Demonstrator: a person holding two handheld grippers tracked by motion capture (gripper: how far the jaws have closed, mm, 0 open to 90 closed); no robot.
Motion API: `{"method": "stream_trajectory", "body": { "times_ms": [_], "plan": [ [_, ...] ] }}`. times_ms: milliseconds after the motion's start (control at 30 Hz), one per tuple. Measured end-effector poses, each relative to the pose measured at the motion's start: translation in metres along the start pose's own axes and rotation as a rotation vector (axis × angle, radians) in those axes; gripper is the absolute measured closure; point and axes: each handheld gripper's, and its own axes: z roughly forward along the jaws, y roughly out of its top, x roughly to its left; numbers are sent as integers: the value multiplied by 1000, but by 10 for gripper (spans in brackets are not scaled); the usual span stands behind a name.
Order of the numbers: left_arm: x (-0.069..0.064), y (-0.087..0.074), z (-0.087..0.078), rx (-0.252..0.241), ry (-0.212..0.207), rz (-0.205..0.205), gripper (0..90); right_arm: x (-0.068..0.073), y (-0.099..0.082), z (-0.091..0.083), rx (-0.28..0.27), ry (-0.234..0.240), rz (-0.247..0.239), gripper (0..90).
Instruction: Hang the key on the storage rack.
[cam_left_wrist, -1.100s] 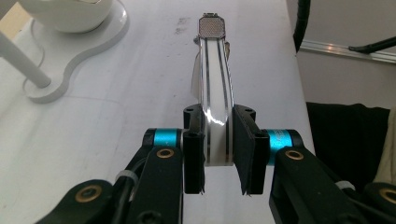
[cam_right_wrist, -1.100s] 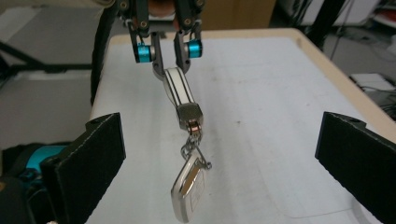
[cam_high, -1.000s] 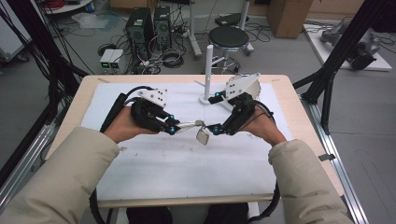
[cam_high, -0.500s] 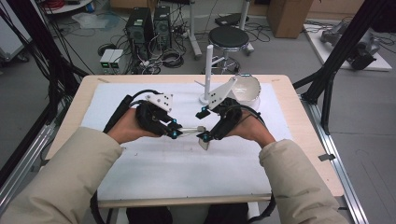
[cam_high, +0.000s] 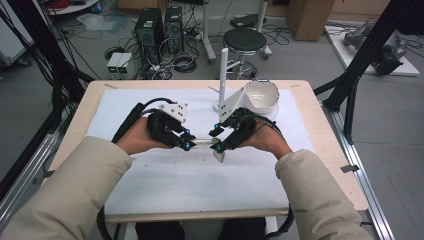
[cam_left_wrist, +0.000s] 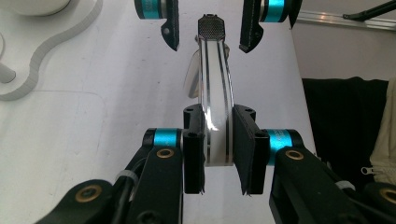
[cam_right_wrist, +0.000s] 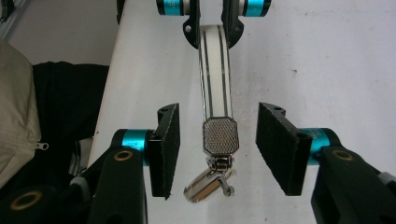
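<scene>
Peeler (cam_high: 207, 144): mid-frame in the high view, above the white mat (cam_high: 150, 185). Your left gripper (cam_left_wrist: 218, 149) clamps its handle; your right gripper (cam_right_wrist: 217, 149) stands wide around its head. Bowl (cam_high: 262, 95): upper right.

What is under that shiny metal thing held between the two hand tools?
Under the shiny metal piece lies the white table cover, bare there. The piece hangs above it, clamped by the left tool. The open right tool straddles its other end. The cover directly beneath is hidden.
</scene>
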Motion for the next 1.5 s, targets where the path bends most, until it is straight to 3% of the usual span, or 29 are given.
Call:
{"method": "stream_trajectory", "body": {
  "times_ms": [333,467,667,833,900,967,1033,1133,1167,1233,1267,1333,1400,1433,1467,1500],
  "plan": [
    [0,0,4,27,-6,12,745,-1,0,3,28,16,-12,578],
    [0,0,3,19,-9,11,744,1,1,4,48,18,-43,732],
    [1,-1,2,12,-14,5,744,2,2,3,53,-11,-52,745],
    [1,-3,2,-4,-23,7,742,2,2,2,38,-6,-62,746],
    [1,-4,2,-22,-21,33,739,2,2,2,41,-4,-62,746],
    [3,-6,-1,-40,-22,40,729,2,1,0,27,5,-9,748],
    [3,-7,-2,-58,-11,44,718,1,0,-1,23,9,12,748],
    [6,-11,-8,-139,36,7,565,-1,-2,-2,9,20,43,748],
    [7,-14,-10,-156,49,8,461,-3,-3,-5,-14,16,65,748],
    [9,-19,-13,-192,44,-27,415,-4,-4,-7,-35,4,75,748],
    [9,-23,-16,-217,64,-57,332,-7,-7,-12,-68,-2,115,748],
    [9,-30,-20,-247,118,-94,282,-9,-9,-15,-82,-18,130,748],
    [10,-40,-25,-278,176,-129,129,-16,-15,-23,-142,-36,210,748],
    [10,-44,-27,-297,209,-163,129,-16,-15,-23,-142,-36,210,748],
    [11,-49,-29,-317,226,-183,63,-21,-20,-30,-187,-44,264,748],
    [11,-54,-32,-335,241,-197,62,-22,-22,-33,-203,-50,289,748]
  ]
}}
